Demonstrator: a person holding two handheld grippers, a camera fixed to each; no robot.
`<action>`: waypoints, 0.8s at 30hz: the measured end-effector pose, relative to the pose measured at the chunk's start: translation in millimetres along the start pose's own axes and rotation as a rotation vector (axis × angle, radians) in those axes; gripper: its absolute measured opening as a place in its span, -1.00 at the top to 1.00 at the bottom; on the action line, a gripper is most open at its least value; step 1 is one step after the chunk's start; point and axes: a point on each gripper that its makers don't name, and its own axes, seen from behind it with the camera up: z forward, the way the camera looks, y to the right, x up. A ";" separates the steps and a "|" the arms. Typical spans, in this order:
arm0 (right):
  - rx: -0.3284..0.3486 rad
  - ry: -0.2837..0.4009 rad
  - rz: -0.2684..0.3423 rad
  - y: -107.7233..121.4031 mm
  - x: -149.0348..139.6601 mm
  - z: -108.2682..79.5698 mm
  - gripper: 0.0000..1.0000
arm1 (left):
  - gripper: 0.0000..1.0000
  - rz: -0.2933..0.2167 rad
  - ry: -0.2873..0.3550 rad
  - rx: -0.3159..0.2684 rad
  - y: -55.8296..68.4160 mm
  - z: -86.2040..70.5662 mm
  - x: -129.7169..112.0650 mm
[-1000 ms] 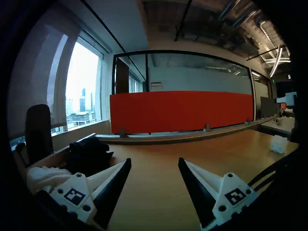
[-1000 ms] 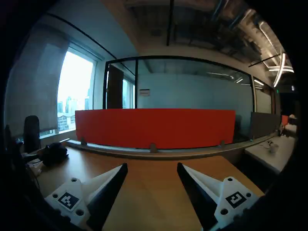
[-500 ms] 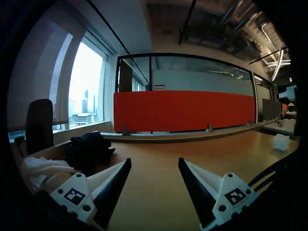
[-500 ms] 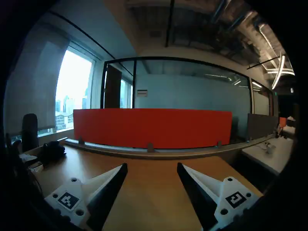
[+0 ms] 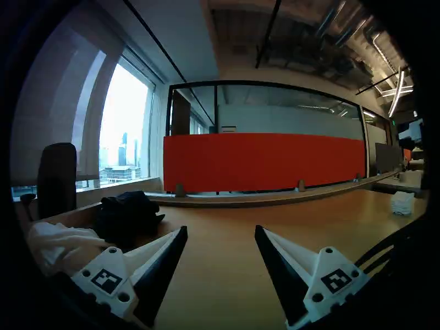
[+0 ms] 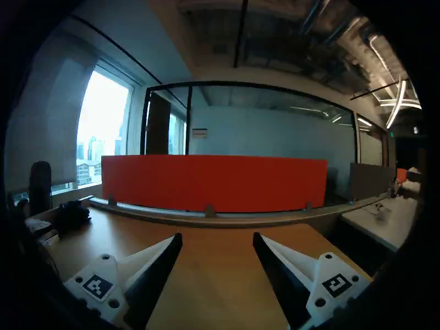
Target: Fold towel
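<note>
Left gripper view: left gripper [image 5: 220, 227] fingers spread, empty, above the wooden table [image 5: 220, 278]. A white towel [image 5: 60, 247] lies crumpled at its left edge, touching a dark bundle [image 5: 126, 215]. The right gripper [image 6: 217, 235] is likewise released. Beyond stand a red partition [image 5: 264, 162] and a window [image 5: 124, 146].

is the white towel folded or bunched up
Bunched up: the white towel lies in a rumpled heap beside a dark cloth on the desk.

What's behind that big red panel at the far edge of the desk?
Above the red panel a glass wall shows, with a pale room beyond it. Whatever sits low behind the panel is covered by it.
</note>
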 end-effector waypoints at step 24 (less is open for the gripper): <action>-0.011 -0.001 -0.014 7.0 0.4 -3.2 -0.99 | -0.81 -0.007 -0.022 0.006 -6.0 3.5 -11.2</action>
